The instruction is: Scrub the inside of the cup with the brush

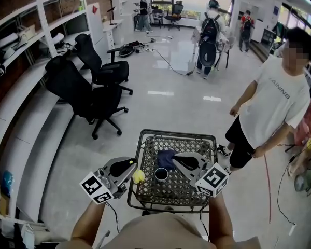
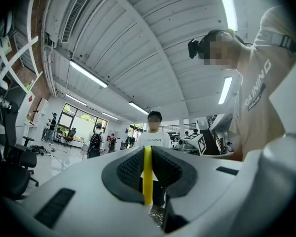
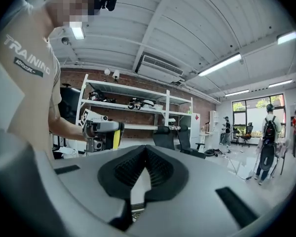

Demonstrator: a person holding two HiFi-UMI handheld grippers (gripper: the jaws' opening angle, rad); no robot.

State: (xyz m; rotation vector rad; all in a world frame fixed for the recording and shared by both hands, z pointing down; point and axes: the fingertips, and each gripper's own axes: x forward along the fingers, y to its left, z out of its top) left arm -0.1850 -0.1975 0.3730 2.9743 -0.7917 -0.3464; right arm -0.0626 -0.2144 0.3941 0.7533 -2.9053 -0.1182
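Head view: a dark wire-mesh metal table (image 1: 202, 145) is seen from above. A small dark round cup (image 1: 161, 174) is stood near its middle, slightly toward the near edge, with the open end up. A dark blue cloth (image 1: 165, 158) is laid just behind the cup. The left gripper (image 1: 128, 166) is held over the table's left edge. Its jaws are clamped on the thin handle of a yellow brush (image 2: 147, 174), as the left gripper view shows. The round brush head (image 1: 138, 176) is seen beside the cup, apart from it. The right gripper (image 1: 177, 158) is held over the table's right half, partly covering the cloth, its jaws pressed together with nothing between them.
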